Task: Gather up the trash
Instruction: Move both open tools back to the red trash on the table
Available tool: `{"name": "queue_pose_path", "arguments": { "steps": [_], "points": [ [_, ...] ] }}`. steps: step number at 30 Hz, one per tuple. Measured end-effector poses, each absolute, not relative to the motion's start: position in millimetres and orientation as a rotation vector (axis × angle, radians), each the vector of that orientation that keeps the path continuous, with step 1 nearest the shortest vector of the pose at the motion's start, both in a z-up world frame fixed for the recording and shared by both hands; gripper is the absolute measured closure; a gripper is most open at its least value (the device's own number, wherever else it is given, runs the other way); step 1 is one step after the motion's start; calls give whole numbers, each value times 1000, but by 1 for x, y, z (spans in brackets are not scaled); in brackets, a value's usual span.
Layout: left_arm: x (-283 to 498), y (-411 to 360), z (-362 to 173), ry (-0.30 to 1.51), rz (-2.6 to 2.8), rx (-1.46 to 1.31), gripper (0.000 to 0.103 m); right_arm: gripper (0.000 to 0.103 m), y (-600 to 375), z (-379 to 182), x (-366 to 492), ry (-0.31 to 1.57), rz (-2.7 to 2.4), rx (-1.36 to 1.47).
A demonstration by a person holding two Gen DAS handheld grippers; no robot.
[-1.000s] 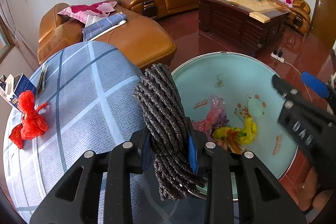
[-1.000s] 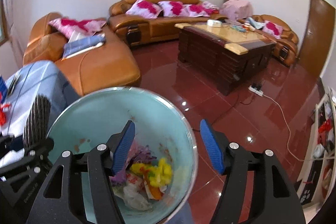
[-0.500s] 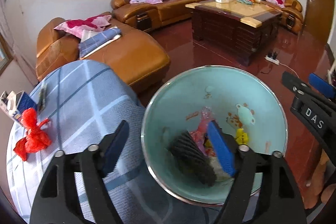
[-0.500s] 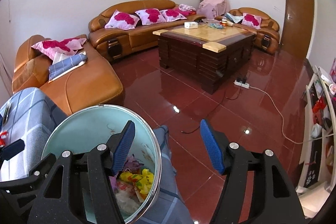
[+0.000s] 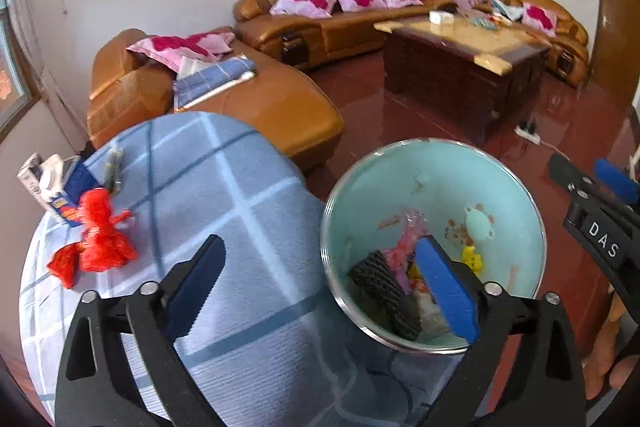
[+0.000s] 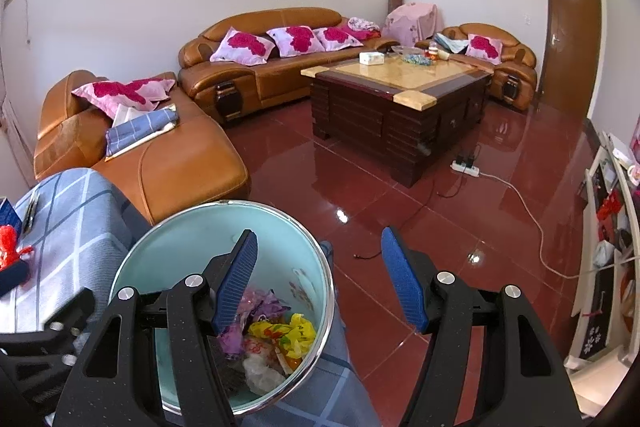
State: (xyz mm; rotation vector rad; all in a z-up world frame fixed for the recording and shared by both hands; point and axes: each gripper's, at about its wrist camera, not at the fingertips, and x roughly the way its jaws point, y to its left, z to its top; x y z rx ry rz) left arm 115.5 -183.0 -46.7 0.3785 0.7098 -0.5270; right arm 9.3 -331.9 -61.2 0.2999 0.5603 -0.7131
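1. "DAS" in white capital letters, printed on the black body of the right tongs [image 5: 600,239], seen at the right edge of the left wrist view. The lettering runs slanted, downward to the right. No further characters can be made out beyond these three.
2. Blue carton [image 5: 66,199] at the far left edge of the cloth-covered bench [image 5: 240,227]: an orange-yellow printed patch shows on its face, but the print is too small and blurred to read.
3. White box [image 6: 371,58] on the wooden coffee table [image 6: 400,83]: no marking legible.
4. Right wrist view: no readable text, number or sign anywhere.
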Motion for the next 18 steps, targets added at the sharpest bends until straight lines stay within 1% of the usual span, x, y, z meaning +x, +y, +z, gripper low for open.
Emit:
{"name": "queue_pose_path", "arguments": {
  "steps": [3,10,15,18],
  "points": [
    [116,-168,-44,691,-484,395,8,39,-324,-59,10,559,-706,304],
    [123,-100,-50,703,-344,380,8,38,-292,-55,29,576,-616,283],
    [142,-28,-58,784,-212,280,8,38,-256,-54,50,590,-528,250],
    [148,8,-60,804,-154,242,8,38,-232,-49,64,591,-464,220]
  ]
}}
